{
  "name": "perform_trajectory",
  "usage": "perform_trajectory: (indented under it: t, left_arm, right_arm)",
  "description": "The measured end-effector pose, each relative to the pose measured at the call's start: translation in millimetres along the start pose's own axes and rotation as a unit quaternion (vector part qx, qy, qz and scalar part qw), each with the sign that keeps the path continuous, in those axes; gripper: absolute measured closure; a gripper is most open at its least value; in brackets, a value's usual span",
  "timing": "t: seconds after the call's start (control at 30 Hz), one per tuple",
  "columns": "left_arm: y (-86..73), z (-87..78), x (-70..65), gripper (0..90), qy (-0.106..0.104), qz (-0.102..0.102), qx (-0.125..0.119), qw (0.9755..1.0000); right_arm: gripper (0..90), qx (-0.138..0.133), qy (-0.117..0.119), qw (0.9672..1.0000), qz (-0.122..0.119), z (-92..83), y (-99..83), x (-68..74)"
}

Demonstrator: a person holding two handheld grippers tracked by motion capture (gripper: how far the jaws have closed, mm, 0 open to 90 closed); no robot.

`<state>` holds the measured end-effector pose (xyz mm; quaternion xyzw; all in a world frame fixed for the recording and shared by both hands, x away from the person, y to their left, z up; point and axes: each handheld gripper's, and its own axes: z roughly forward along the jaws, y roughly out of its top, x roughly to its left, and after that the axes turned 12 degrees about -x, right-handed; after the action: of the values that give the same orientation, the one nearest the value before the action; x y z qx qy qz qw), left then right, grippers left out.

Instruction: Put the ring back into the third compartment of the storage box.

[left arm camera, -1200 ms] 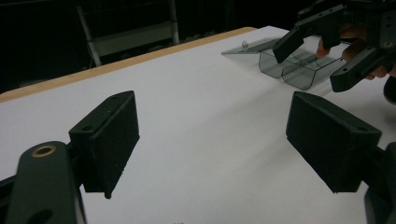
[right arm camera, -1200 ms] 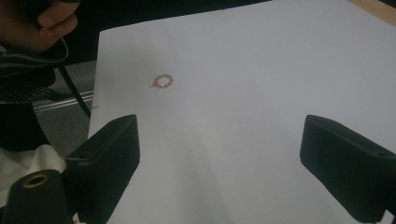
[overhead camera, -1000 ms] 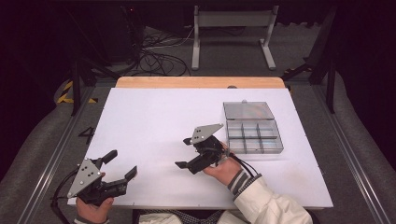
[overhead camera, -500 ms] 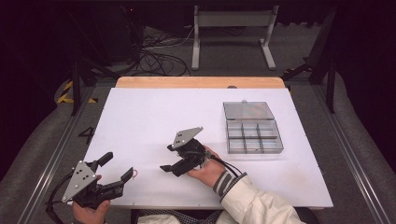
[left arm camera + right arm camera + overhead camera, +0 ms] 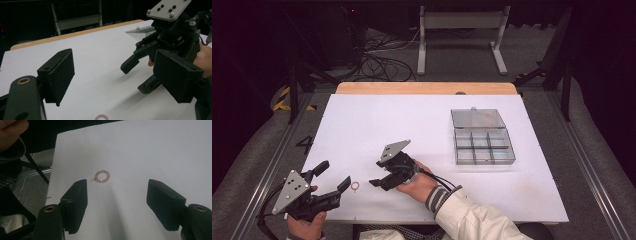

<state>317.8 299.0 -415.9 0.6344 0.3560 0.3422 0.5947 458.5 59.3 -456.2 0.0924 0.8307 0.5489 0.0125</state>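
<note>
On the left, my left claw (image 5: 333, 179) stands wide and empty at the near edge of the table (image 5: 422, 125). Just to its right the small pink bead ring (image 5: 355, 186) lies flat on the white top, and I judge it light, hard-beaded, prone to skidding, best pinched across its band. Right again, my right claw (image 5: 384, 176) has just been closing yet remains apart with nothing between its jaws; the clear compartment box (image 5: 482, 140) sits well away.
</note>
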Motion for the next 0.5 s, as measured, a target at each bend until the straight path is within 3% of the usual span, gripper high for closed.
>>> perform_trajectory:
  t: [0.5]
  left_arm:
    - [-0.4, -0.5, 2.7, 17.8, 0.006, -0.002, -0.007, 1.0]
  right_arm:
    - [40.6, -0.001, -0.005, 1.0, 0.006, 20.2, -4.4, 0.3]
